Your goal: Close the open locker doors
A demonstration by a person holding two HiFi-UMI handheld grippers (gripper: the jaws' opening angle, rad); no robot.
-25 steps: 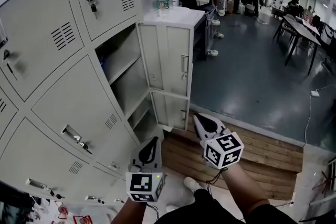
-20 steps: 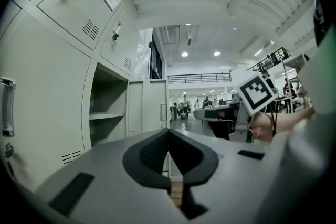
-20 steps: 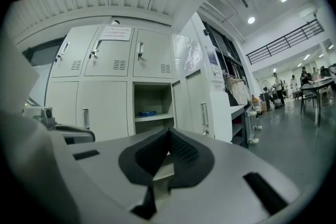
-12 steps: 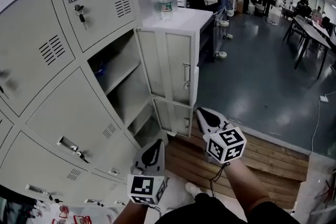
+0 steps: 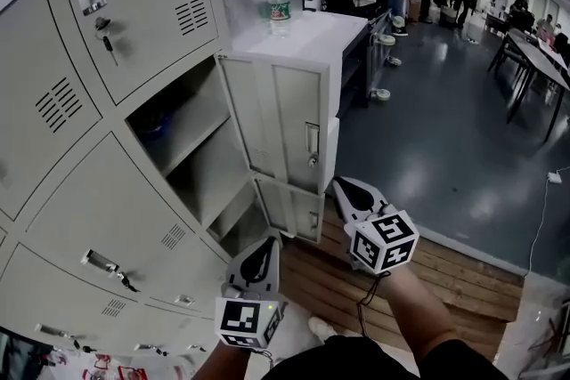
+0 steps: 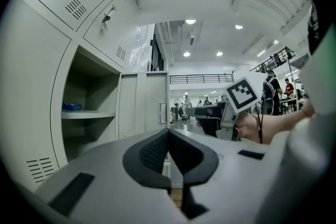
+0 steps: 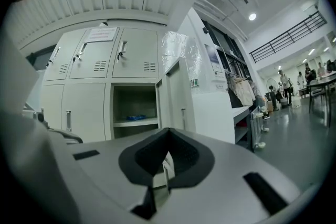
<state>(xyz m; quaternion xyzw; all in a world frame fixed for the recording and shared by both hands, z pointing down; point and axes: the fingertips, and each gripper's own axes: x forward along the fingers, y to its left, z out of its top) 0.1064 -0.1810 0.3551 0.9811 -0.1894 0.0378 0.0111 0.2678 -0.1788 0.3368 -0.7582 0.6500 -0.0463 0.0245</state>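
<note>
Locker bank: grey steel, fills everything left of the left hand-held gripper. Most compartments are shut, with keys hanging in several locks.

Dark floor: stretches far ahead of and to the right of the right hand-held gripper. There are people and tables at the far end, too small to detail.

Wooden platform: planks lying under and to the right of the right hand-held gripper.

White desk: stands ahead of and above both hand-held grippers, against the end of the locker bank.

Upper open door: swung out from the last locker column, directly ahead of and above the right hand-held gripper. Its compartment, with one shelf, stands open ahead of the left one.

Lower open door: also swung out, just ahead of both and between the two tips. The right tip is near its free edge; I cannot tell whether they touch.

Left hand-held gripper: pads pressed together, nothing between them, pointing level at the open compartment.

Right hand-held gripper: pads likewise pressed together and empty, level, just right of the left one.

Water bottle: upright on the desk, well ahead of and above both tips.

Blue item: small, on the open compartment's shelf; I cannot tell what it is.
</note>
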